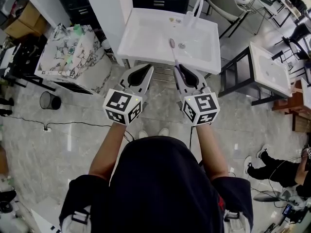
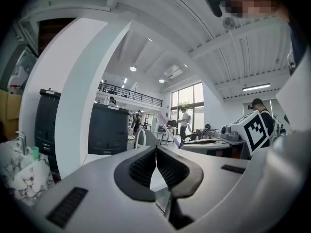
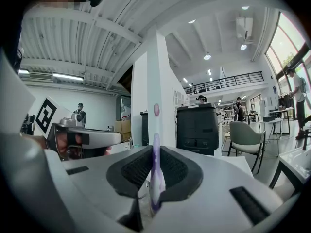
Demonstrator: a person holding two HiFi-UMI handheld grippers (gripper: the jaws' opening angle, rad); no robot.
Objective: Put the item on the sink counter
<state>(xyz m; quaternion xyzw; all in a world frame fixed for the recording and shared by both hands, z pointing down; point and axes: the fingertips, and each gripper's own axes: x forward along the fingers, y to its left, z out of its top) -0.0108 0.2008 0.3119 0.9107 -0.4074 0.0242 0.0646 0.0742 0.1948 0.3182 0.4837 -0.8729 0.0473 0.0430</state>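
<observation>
We're carrying the toothbrush (image 1: pixel 174 57), pinched upright in the right claw (image 3: pixel 154 154), at the sink's (image 1: pixel 141 38) front edge. The left claw (image 2: pixel 156 152) is pressed together, empty. Next we're likely lowering the toothbrush onto the surface and letting go.

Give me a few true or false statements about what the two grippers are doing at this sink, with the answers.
1. The right gripper is clamped on a toothbrush. True.
2. The left gripper holds something too. False: its jaws are together with nothing between them.
3. The toothbrush lies in the white sink. False: the right gripper holds it.
4. A black bin stands on the floor. True.
</observation>
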